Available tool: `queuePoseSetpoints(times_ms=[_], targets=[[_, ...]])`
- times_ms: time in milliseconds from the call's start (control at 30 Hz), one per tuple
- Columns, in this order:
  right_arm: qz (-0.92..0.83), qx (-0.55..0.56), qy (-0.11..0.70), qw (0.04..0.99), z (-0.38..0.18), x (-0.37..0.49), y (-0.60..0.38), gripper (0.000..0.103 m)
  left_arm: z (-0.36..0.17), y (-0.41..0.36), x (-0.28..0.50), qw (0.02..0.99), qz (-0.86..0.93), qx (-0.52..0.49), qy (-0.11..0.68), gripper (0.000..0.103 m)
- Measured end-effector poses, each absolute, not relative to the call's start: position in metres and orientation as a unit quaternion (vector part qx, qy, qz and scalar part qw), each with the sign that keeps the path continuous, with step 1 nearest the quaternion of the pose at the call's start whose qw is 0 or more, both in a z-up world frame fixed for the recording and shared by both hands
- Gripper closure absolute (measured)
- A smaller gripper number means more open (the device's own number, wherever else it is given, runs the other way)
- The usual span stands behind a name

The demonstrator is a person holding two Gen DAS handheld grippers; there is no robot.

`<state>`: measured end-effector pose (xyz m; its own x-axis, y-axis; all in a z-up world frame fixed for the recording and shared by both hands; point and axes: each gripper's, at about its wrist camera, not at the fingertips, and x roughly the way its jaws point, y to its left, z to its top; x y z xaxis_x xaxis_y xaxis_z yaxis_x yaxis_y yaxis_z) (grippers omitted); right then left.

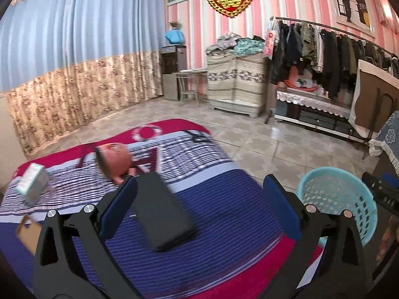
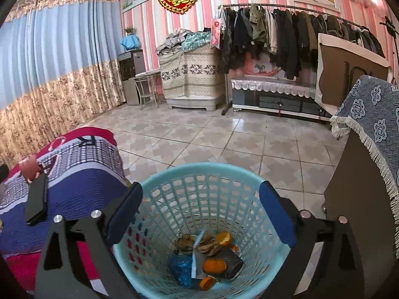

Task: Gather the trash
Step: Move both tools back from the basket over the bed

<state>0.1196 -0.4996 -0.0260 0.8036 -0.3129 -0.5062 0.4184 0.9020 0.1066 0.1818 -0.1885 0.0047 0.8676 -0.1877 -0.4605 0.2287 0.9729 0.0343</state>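
Observation:
My right gripper [image 2: 200,190] is open and empty above a light blue plastic basket [image 2: 199,168] on the floor. Inside the basket lie orange peels [image 2: 214,265], a blue wrapper [image 2: 180,269], nut shells [image 2: 208,246] and a dark can-like piece [image 2: 232,261]. My left gripper [image 1: 200,186] is open over the striped bed cover, nothing between its fingers. A black flat box [image 1: 162,211] lies just ahead of its left finger. Beyond it are a pink pig-shaped toy [image 1: 114,159], a small pale carton [image 1: 31,183] and a cardboard scrap [image 1: 27,231]. The basket [image 1: 336,199] stands right of the bed.
The bed [image 1: 212,199] has a red, white and blue cover. A dark cabinet with a blue fringed cloth [image 2: 369,124] stands right of the basket. Tiled floor [image 2: 212,137] lies beyond, with a clothes rack [image 2: 286,37], a low cabinet and curtains at the far walls.

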Motion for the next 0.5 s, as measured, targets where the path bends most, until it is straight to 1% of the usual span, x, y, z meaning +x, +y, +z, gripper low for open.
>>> queuePoseSetpoints(times_ms=[100,300,433,500], targets=[[-0.174,0.113,0.239,0.949,-0.019,0.112,-0.487,0.005,0.009,-0.16,0.165,0.969,-0.095,0.046,0.224,0.006],[-0.117,0.12,0.202,0.965,0.005,0.093,-0.439,0.005,0.013,-0.106,0.128,0.973,-0.078,0.03,0.216,0.006],[-0.085,0.087,0.205,0.971,0.008,0.087,-0.393,0.005,0.014,-0.081,0.105,0.972,-0.063,0.039,0.224,0.005],[-0.065,0.081,0.213,0.972,0.006,0.083,-0.372,0.005,0.014,-0.067,0.093,0.974,-0.045,0.027,0.222,0.005]])
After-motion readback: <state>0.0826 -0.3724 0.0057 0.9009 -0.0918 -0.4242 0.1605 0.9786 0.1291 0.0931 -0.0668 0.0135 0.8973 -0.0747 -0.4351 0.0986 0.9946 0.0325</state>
